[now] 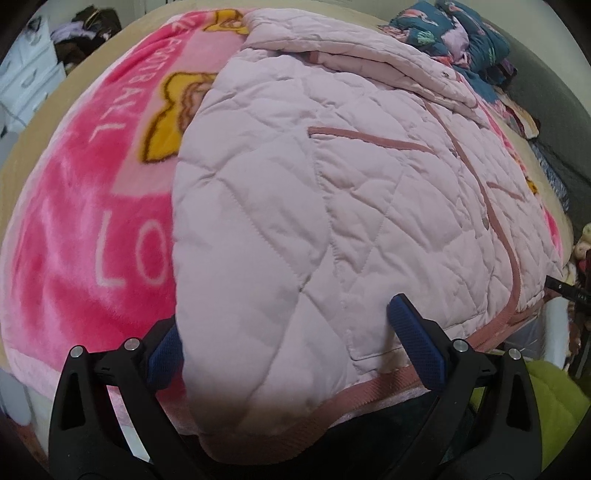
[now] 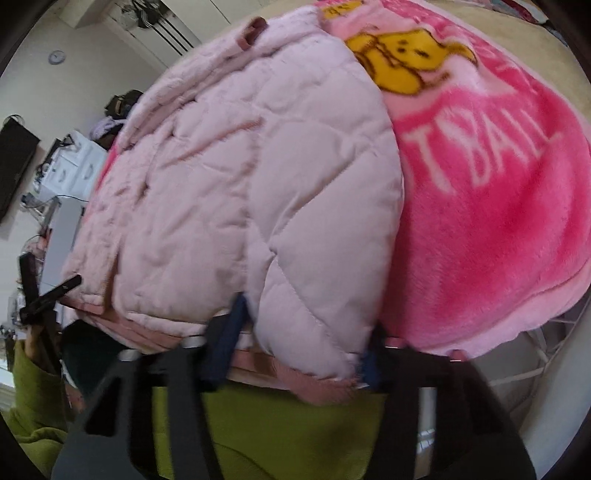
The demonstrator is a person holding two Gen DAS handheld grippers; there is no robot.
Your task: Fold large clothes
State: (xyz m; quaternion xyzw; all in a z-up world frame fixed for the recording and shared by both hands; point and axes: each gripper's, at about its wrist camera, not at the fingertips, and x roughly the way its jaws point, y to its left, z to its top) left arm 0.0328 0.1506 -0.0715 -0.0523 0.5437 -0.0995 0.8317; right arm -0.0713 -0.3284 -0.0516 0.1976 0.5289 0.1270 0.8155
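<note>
A pale pink quilted jacket (image 1: 332, 177) lies spread on a bright pink blanket (image 1: 85, 221) over the bed. In the left wrist view, one sleeve (image 1: 258, 314) runs down between the blue pads of my left gripper (image 1: 291, 347). Its jaws stand wide apart around the sleeve and it is open. In the right wrist view the jacket (image 2: 229, 177) fills the middle. My right gripper (image 2: 299, 350) is shut on the other sleeve's end (image 2: 310, 314) just above its darker pink cuff, at the bed's near edge. That view is blurred.
A pile of dark floral clothes (image 1: 461, 33) sits at the bed's far right corner. White drawers (image 1: 26, 74) stand beyond the bed on the left. A person's green garment (image 2: 277, 424) is below the grippers. A white wire rack (image 2: 546, 350) stands beside the bed.
</note>
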